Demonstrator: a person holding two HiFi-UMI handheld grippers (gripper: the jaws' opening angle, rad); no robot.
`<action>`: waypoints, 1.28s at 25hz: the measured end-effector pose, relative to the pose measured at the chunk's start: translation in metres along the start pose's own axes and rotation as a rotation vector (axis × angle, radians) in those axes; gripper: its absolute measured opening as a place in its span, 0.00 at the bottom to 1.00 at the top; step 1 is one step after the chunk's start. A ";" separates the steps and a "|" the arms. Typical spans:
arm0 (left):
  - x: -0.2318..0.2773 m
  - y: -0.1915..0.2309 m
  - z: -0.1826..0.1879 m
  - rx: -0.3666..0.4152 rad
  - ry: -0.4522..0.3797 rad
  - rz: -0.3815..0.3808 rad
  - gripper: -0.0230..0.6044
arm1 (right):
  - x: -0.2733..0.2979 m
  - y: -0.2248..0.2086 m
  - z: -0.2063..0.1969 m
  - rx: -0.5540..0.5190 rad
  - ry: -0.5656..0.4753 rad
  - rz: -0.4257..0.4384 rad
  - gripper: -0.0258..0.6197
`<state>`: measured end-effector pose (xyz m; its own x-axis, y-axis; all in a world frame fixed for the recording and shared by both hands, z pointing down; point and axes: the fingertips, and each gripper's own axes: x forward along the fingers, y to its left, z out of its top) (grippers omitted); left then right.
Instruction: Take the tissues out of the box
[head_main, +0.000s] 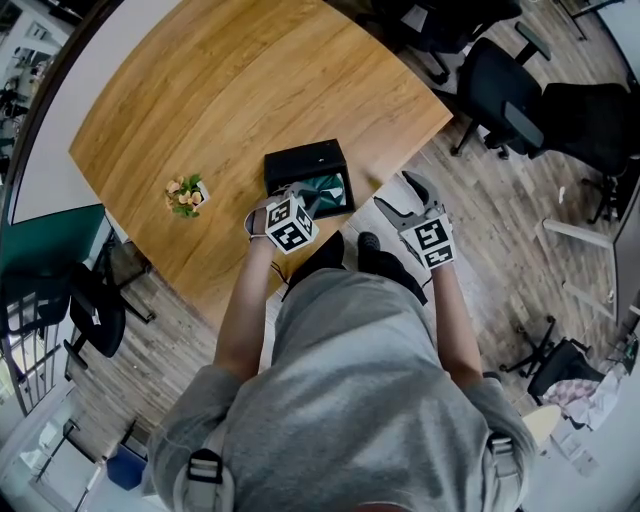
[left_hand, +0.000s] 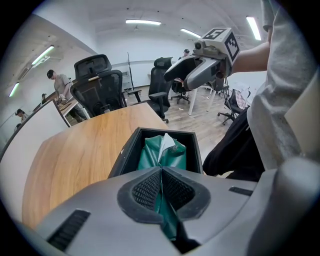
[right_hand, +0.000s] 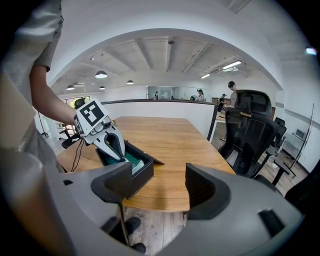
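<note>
Your left gripper was clenched on the green tissue pack lying in the black box; your right gripper gaped empty. You probably needed a straight, slow lift.

Set on a light wooden table with a curved outline and a visible grain: a black box, open at the top, right at the near edge. To the left of the box in the head view, well apart from it and about as close to that edge, a small bunch of flowers in pale orange and green.
</note>
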<state>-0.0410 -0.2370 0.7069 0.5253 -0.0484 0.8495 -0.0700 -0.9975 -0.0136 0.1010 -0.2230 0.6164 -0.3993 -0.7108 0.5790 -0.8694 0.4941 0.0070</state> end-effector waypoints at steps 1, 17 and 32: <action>-0.002 0.000 0.002 -0.002 -0.001 0.005 0.08 | -0.001 0.000 0.001 -0.002 -0.002 0.003 0.57; -0.026 -0.001 0.021 -0.069 -0.002 0.106 0.07 | -0.018 -0.002 0.007 -0.018 -0.073 0.061 0.56; -0.056 -0.012 0.042 -0.075 0.027 0.220 0.07 | -0.039 -0.004 0.003 -0.019 -0.125 0.111 0.56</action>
<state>-0.0340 -0.2246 0.6370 0.4679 -0.2617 0.8442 -0.2437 -0.9563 -0.1613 0.1189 -0.1984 0.5913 -0.5265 -0.7075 0.4715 -0.8128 0.5815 -0.0351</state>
